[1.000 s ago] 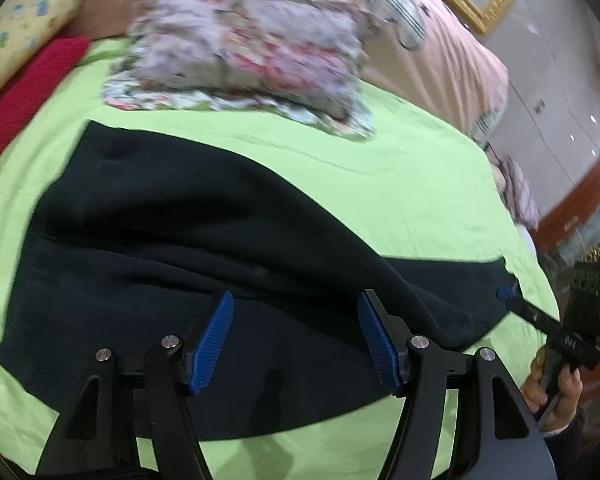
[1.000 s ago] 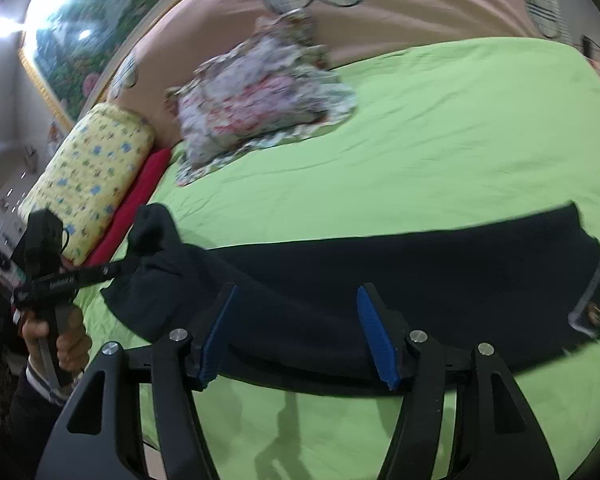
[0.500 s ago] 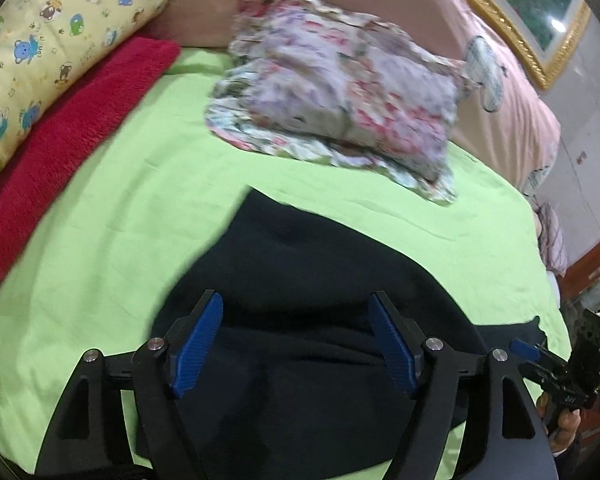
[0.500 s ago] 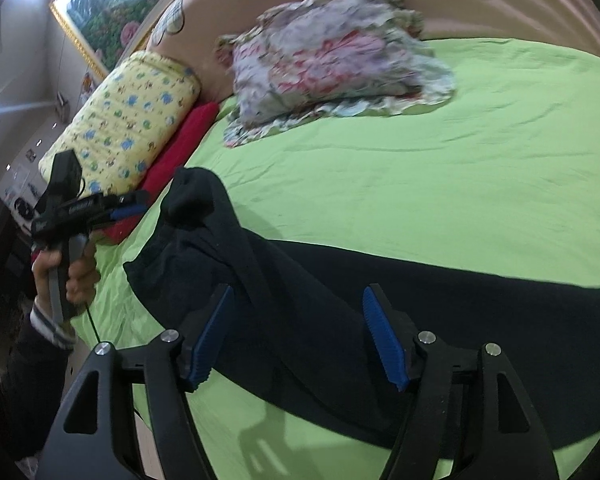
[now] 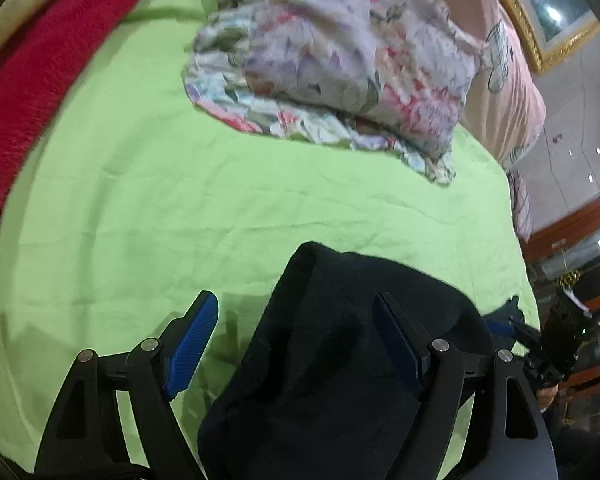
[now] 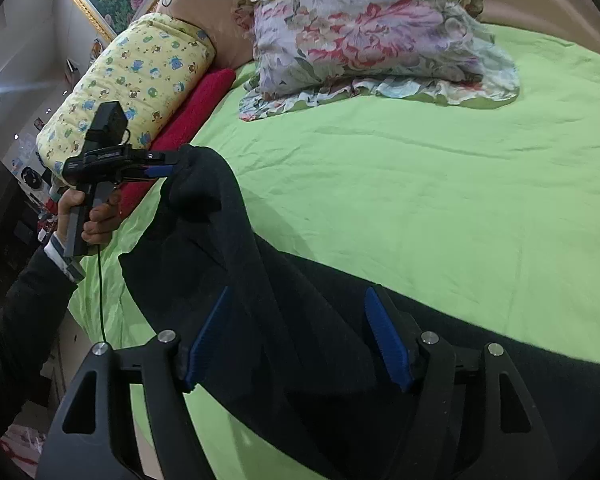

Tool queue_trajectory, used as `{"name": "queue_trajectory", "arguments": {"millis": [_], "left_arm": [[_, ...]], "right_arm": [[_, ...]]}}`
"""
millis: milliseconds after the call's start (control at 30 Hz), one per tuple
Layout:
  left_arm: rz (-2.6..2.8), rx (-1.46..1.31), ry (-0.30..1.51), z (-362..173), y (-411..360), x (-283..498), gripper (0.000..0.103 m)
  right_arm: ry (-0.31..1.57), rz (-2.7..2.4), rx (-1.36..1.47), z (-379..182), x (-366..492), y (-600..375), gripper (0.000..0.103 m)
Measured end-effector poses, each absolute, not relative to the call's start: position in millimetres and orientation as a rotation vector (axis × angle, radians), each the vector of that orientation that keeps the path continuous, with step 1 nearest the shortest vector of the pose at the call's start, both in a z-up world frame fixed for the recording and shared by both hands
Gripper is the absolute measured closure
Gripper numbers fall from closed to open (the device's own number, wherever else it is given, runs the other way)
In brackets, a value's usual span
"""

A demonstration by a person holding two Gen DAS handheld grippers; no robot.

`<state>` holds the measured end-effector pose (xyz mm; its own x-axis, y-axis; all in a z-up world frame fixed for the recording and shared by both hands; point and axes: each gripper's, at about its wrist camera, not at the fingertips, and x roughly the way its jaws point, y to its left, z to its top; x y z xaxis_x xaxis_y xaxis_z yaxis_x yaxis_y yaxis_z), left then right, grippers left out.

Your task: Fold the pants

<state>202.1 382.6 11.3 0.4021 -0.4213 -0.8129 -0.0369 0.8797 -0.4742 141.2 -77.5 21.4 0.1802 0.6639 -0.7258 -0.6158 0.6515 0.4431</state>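
Note:
The black pants [image 6: 380, 320] lie across the near side of the green bed. In the right wrist view the left gripper [image 6: 168, 168] looks pinched on one end of the pants and holds it lifted above the sheet. In its own view the blue pads [image 5: 192, 340] stand wide apart with the raised black cloth [image 5: 332, 360] hanging between them, so its state is unclear. My right gripper [image 6: 296, 336] is open over the pants. It also shows at the far edge of the left wrist view [image 5: 512, 326], by the other end of the pants.
A floral pillow [image 6: 372, 32] lies at the head of the bed. A yellow bolster [image 6: 140, 76] and a red towel [image 6: 196, 108] lie along the left edge. The green sheet [image 6: 420, 184] stretches between the pillow and the pants.
The left gripper has lifted its end of the pants and carried it up and over the rest of the garment. The right gripper has stayed low over the pants.

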Motion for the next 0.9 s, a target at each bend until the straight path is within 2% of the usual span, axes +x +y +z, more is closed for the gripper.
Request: {"name": "queue_trajectory", "arguments": {"millis": [167, 267, 300, 333, 367, 400, 433, 467, 500, 667, 900], "left_arm": [[-0.278, -0.436, 1.143, 3.2, 374.1, 206.9, 0.024], [-0.291, -0.411, 1.108, 10.6, 368.0, 202.8, 0.032], [-0.302, -0.405, 1.096, 14.3, 365.4, 200.3, 0.044], [-0.309, -0.401, 1.092, 16.7, 363.4, 198.4, 0.051], [-0.312, -0.393, 1.086, 19.5, 360.8, 195.7, 0.054], [-0.317, -0.383, 1.073, 22.9, 357.7, 191.9, 0.062], [-0.323, -0.376, 1.065, 25.4, 355.4, 188.8, 0.078], [-0.328, -0.370, 1.059, 28.2, 353.7, 184.4, 0.085], [-0.330, -0.364, 1.051, 30.9, 351.9, 179.3, 0.088], [-0.316, -0.326, 1.012, 40.0, 347.4, 154.3, 0.095], [-0.297, -0.380, 0.936, 48.1, 354.7, 115.4, 0.096]], "right_arm": [[1.092, 0.924, 0.042, 13.1, 147.5, -65.2, 0.033], [1.081, 0.936, 0.029, 11.3, 145.1, -59.6, 0.035], [1.070, 0.942, 0.023, 11.2, 143.7, -58.2, 0.041], [1.069, 0.954, 0.021, 10.9, 143.1, -56.9, 0.055], [1.075, 0.969, 0.017, 9.8, 142.9, -54.5, 0.062], [1.078, 0.974, 0.007, 9.3, 141.3, -52.3, 0.065], [1.073, 0.979, -0.008, 9.5, 138.9, -50.4, 0.076], [1.066, 0.986, -0.021, 10.3, 136.0, -48.8, 0.090], [1.062, 0.990, -0.021, 11.7, 133.9, -48.8, 0.094], [1.023, 1.027, -0.027, 22.8, 118.5, -50.7, 0.095], [0.972, 1.081, -0.074, 33.1, 90.6, -51.9, 0.096]]}}
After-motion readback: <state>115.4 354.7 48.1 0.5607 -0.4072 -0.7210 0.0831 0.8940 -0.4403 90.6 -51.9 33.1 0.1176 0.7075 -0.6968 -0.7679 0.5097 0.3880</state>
